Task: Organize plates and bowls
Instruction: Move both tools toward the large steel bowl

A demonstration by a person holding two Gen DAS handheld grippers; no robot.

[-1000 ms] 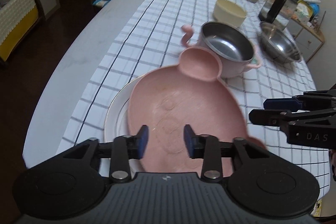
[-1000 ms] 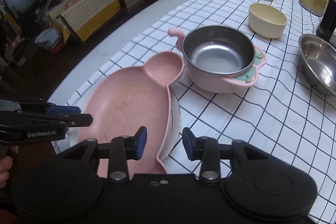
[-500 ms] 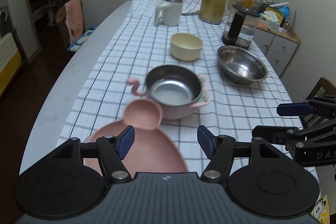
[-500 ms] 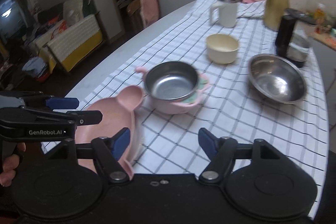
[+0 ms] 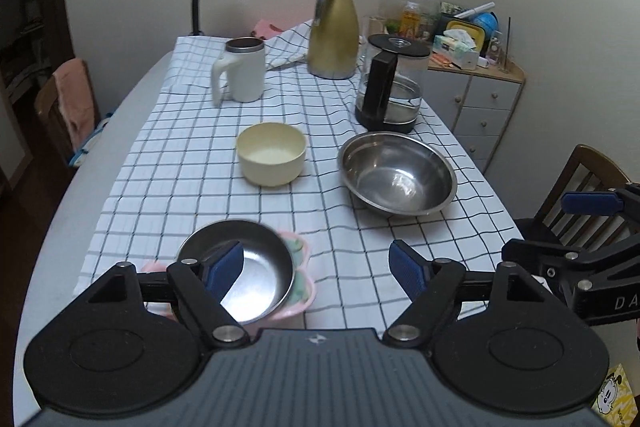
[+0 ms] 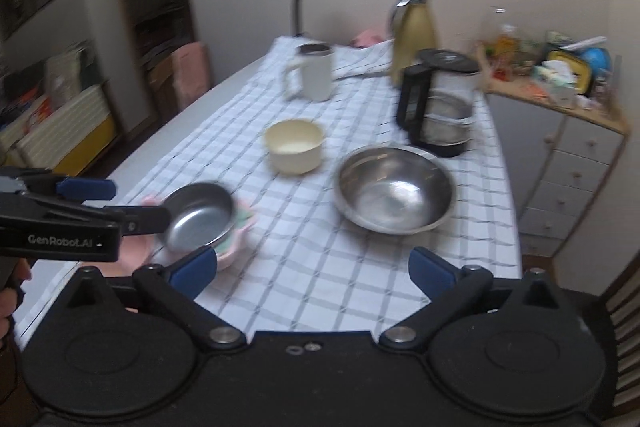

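Checked tablecloth (image 5: 200,187) on a long table. Steel mixing bowl (image 5: 397,174) mid-right: light, rigid, slick, take the rim. Cream bowl (image 5: 271,153) left of it; pink-based steel bowl (image 5: 244,267) nearest. Left gripper (image 5: 316,269) and right gripper (image 6: 314,269) both spread wide, empty.

White table (image 5: 60,211) covered by checked cloth (image 5: 192,163). On cloth: cream bowl (image 5: 271,153) mid-table; large steel bowl (image 5: 397,174) right of it; pink-based steel bowl (image 5: 244,267) nearer; white mug (image 5: 240,71), gold jug (image 5: 334,27), glass carafe (image 5: 390,87) beyond.
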